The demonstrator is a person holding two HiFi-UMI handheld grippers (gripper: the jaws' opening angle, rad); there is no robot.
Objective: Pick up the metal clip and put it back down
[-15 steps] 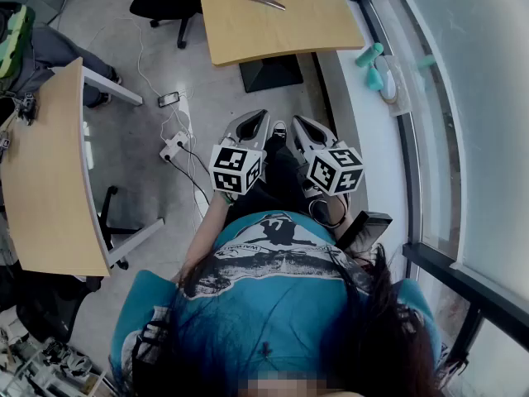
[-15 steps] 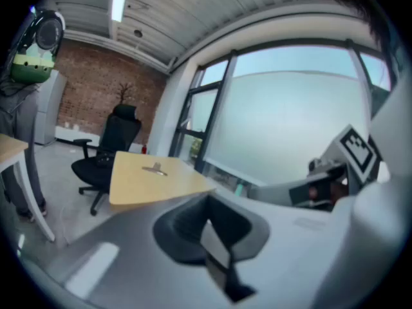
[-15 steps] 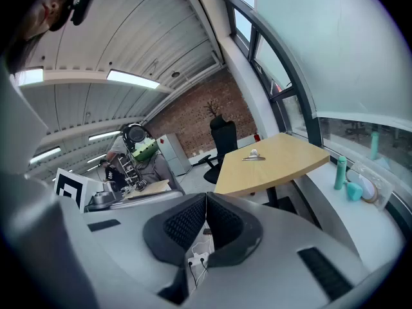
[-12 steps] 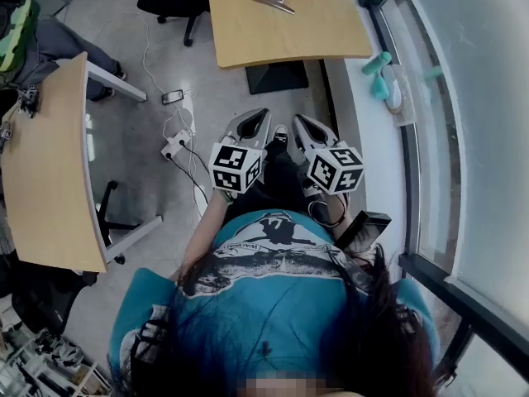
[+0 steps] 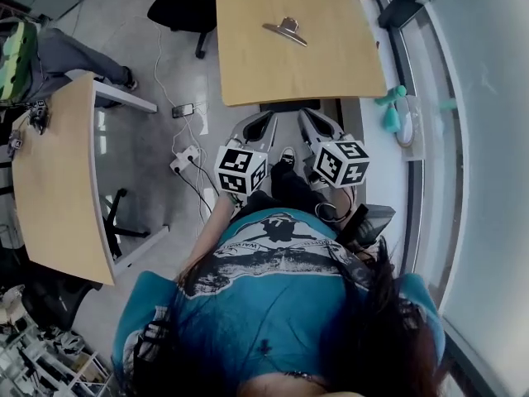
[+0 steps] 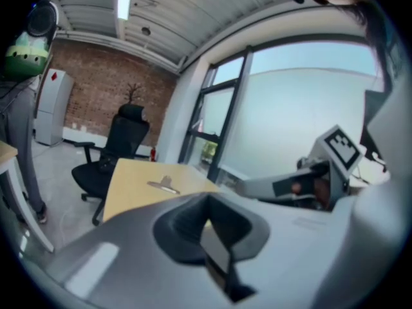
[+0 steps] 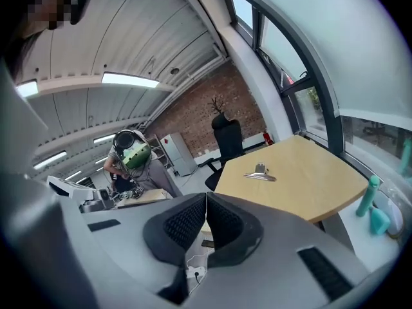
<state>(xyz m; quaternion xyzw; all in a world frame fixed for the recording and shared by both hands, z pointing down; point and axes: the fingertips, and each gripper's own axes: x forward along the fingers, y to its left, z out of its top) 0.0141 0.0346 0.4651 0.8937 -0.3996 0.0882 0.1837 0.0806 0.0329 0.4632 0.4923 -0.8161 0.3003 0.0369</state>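
Head view: the metal clip (image 5: pixel 285 31) lies flat on the wooden counter (image 5: pixel 331 69), well ahead of me, with nothing touching it. Left gripper view: my left tongs (image 6: pixel 207 201) are clenched on nothing. Right gripper view: my right tongs (image 7: pixel 206 201) are clenched and empty too. I judge the whole job is still to do: reach, lift, set down.

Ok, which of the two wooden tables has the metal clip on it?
The table straight ahead: the metal clip lies on its top. The table at the left shows none.
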